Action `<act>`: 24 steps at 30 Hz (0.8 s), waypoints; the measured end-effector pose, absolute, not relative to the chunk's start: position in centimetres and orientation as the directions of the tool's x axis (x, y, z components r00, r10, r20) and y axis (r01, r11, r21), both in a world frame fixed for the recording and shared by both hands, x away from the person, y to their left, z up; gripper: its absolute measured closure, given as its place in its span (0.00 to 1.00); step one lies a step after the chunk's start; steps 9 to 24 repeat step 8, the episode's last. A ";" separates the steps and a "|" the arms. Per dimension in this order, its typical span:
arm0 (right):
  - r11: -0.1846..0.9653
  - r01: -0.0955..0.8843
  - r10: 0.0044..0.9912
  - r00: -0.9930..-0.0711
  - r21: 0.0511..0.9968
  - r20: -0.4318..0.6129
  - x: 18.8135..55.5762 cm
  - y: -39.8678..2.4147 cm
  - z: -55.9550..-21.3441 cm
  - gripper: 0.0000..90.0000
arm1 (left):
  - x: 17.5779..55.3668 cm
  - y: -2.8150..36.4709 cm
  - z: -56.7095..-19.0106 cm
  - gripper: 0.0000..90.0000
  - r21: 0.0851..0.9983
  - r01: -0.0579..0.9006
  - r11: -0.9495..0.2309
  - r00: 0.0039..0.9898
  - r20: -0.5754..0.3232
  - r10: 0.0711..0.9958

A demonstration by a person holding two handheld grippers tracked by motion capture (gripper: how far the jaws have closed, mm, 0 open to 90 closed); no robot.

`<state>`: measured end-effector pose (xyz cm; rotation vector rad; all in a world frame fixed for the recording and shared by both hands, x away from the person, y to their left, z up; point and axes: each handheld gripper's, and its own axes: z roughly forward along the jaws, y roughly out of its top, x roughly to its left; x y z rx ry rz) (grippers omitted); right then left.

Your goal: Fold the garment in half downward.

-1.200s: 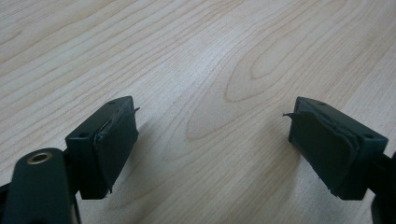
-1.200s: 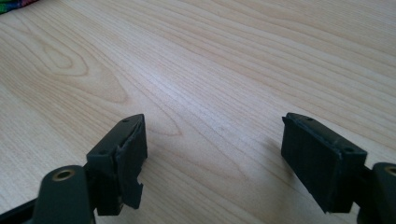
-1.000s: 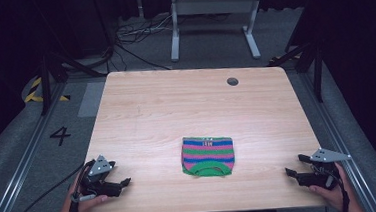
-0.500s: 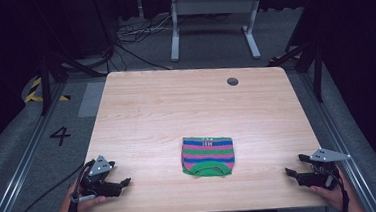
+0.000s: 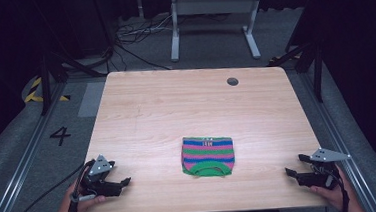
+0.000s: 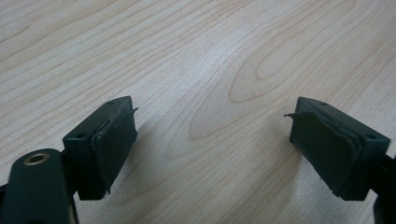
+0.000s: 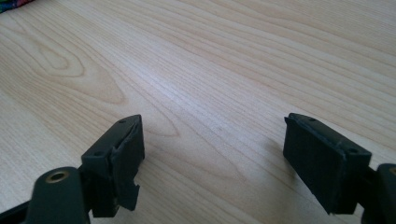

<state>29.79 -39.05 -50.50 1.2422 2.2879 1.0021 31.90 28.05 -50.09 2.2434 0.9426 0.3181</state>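
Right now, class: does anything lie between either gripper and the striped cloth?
Nothing visible does. The striped cloth lies folded mid-table, with bare wood between it and the left gripper and the right gripper. Both stand open and empty near the table's front corners.

Bright, even light on the table, dark surroundings; soft shadows lie under the jaws; near pads slightly blurred.

Lab or test bay; floor rails; cable tangle; painted floor number; dark surround
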 end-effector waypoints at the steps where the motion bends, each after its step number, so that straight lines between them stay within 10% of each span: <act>1: 0.365 0.584 0.832 -0.554 0.725 0.028 29.8 -39.1 -50.5 0.23 | 31.9 28.1 -50.1 0.16 0.668 0.540 -0.512 0.708 -0.033 0.705; 24: 0.366 0.584 0.832 -0.554 0.725 0.027 29.8 -39.0 -50.5 0.23 | 31.9 28.0 -50.1 0.16 0.668 0.545 -0.507 0.702 -0.032 0.711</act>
